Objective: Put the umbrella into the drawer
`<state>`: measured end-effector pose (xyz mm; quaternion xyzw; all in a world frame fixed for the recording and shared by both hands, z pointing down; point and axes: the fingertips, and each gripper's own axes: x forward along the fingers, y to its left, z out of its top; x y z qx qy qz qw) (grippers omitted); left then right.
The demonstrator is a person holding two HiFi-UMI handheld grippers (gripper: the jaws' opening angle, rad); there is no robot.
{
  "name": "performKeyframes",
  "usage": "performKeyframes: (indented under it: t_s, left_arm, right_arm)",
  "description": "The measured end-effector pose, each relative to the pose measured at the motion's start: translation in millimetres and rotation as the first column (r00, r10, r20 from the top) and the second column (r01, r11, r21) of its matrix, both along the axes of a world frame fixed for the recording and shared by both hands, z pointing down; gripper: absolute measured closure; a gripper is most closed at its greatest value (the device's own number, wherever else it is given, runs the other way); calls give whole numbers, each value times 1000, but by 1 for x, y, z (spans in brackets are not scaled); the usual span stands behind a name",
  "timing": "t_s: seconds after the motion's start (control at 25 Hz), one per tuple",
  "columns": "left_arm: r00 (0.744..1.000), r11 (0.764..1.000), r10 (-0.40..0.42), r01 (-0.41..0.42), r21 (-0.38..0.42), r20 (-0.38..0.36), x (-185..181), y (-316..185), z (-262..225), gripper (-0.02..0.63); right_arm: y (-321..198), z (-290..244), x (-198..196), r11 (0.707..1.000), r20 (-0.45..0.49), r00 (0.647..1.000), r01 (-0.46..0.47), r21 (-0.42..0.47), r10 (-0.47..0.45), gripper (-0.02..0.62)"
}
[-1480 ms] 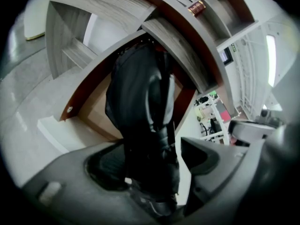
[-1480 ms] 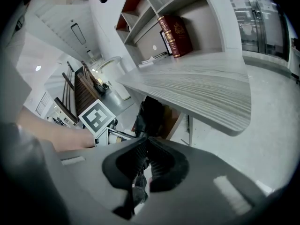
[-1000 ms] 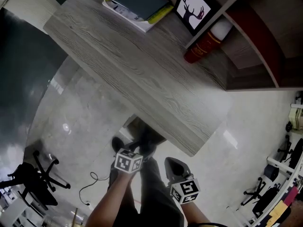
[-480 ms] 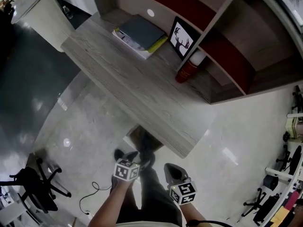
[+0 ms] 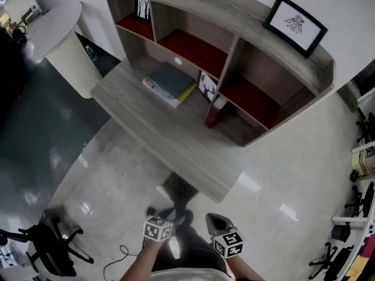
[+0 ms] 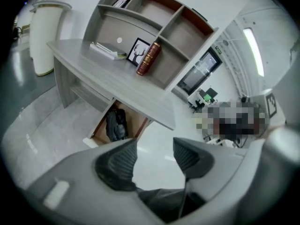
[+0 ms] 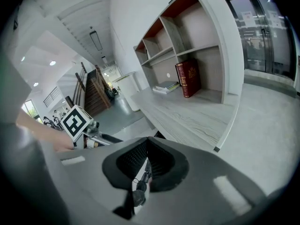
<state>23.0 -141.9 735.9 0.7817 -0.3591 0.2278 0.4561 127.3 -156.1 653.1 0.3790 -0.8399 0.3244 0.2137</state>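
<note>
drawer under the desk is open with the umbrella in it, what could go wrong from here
1. The drawer stands open below the desk, out over the floor; the person in front could knock a shin on it.
2. The umbrella lies bunched inside; if it sits too high, it may snag when the drawer is pushed shut.
3. A loose cable trails on the floor near the person's feet, a possible trip.

Seen from the head view, the desk (image 5: 170,133) sits at the centre, with its shelf unit (image 5: 233,51) along the far edge toward 1 o'clock. On the desktop, a stack of books (image 5: 170,82) lies at 10 o'clock from an upright book (image 5: 213,113), and a framed picture (image 5: 206,86) stands between them. A second picture (image 5: 295,25) stands on top of the shelf unit. At 6 o'clock, under the desk, the open drawer (image 6: 135,122) holds the umbrella (image 6: 115,124). A round stand (image 5: 61,37) is at 10 o'clock and a chair (image 5: 50,247) at 8 o'clock.
</note>
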Motion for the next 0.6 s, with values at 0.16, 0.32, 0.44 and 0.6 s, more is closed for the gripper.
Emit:
performKeyframes:
  t_s: [0.16, 0.32, 0.44, 0.6]
  left_arm:
    - [999, 999, -31, 31, 37, -12, -10, 15, -39, 376]
    - [999, 995, -53, 54, 88, -12, -27, 24, -75, 402]
    - [998, 991, -62, 63, 121, -15, -36, 35, -96, 426]
    - [997, 984, -69, 73, 161, -26, -44, 54, -122, 436]
  right_arm:
    - [10, -36, 2, 999, 9, 1000, 20, 31, -20, 591]
    - [17, -62, -3, 998, 9, 1000, 25, 63, -26, 591]
    - [27, -74, -9, 997, 14, 1000, 20, 78, -22, 591]
    - [50, -88, -19, 995, 18, 1000, 20, 95, -22, 591]
